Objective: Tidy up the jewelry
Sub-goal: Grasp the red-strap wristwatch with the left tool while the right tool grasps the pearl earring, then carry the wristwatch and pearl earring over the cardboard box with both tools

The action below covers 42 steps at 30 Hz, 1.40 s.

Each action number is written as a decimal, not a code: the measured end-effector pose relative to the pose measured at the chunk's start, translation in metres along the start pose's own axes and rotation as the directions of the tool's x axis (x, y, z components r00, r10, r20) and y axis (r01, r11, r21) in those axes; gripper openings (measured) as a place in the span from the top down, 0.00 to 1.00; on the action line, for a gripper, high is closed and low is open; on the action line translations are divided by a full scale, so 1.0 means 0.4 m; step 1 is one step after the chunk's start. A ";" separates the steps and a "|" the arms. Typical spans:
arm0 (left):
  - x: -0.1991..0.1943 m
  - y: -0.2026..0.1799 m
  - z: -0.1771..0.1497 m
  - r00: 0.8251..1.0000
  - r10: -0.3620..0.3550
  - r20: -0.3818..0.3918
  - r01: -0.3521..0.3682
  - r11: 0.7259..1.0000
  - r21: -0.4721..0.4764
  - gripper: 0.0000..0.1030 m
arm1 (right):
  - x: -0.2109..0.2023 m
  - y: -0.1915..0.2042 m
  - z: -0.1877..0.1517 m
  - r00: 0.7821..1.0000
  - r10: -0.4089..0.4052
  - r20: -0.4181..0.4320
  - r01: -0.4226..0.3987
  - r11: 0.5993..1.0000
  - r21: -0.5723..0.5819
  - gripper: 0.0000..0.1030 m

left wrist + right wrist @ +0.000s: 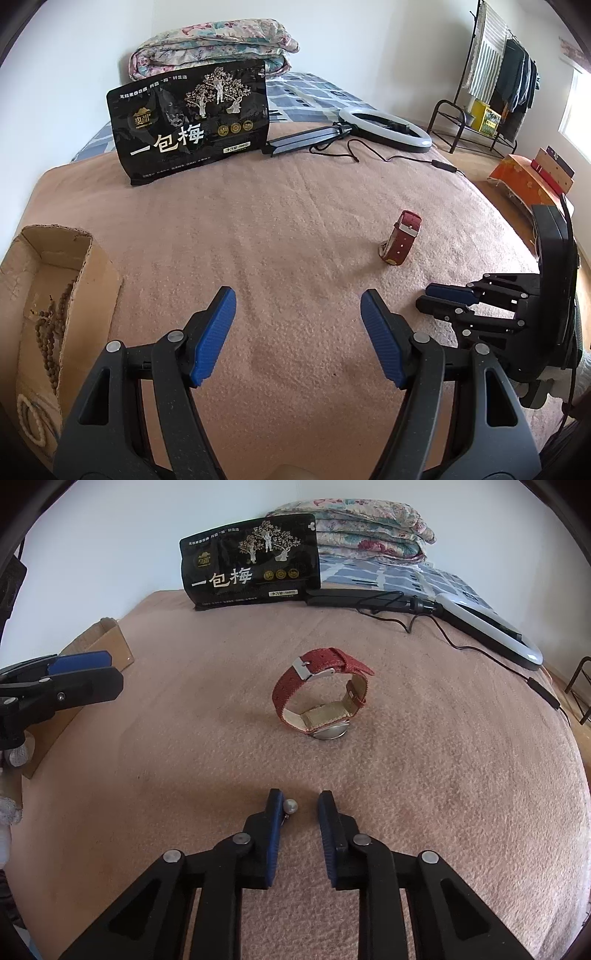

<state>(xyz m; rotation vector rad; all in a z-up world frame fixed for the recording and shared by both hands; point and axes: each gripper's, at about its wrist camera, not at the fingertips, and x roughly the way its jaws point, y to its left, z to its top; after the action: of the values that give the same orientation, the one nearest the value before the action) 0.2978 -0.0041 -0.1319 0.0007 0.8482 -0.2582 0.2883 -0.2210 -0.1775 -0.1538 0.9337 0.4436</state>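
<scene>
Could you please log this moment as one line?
left gripper open, empty | right gripper around pearl, not clamped | watch on blanket

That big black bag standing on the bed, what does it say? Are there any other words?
"一包梅": large white characters on the shiny black plastic snack bag.
Bag's top line, gold logo and small white label: too small and blurred to read.
Yellow box on the metal rack: print unreadable.
Red-strap wristwatch, cardboard box: no text visible.

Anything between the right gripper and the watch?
No, only bare blanket lies ahead to the watch. But a pearl sits inside the right gripper, against its left finger.
</scene>
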 end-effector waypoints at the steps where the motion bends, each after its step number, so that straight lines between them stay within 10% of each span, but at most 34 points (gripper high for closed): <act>1: 0.002 -0.003 0.001 1.000 -0.005 -0.001 0.005 1.000 0.001 0.30 | 0.000 -0.007 -0.002 1.000 -0.001 0.000 0.001 1.000 0.003 0.90; 20: 0.128 -0.171 0.060 0.987 -0.157 -0.037 0.158 0.986 0.044 0.30 | -0.020 -0.135 -0.011 0.996 -0.091 -0.009 0.092 0.993 0.069 0.94; 36: 0.276 -0.232 0.069 0.984 -0.144 -0.108 0.156 0.981 0.114 0.30 | -0.018 -0.140 -0.014 0.998 -0.069 -0.005 0.069 0.995 0.073 0.94; 42: 0.285 -0.219 0.085 0.984 -0.153 -0.093 0.159 0.985 0.067 0.52 | -0.016 -0.141 -0.014 0.998 -0.067 -0.006 0.068 0.995 0.073 0.94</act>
<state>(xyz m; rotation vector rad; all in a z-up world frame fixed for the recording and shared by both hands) 0.3755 -0.1182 -0.1849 0.0152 0.9264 -0.4401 0.3052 -0.2753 -0.1792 -0.1197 0.9441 0.3465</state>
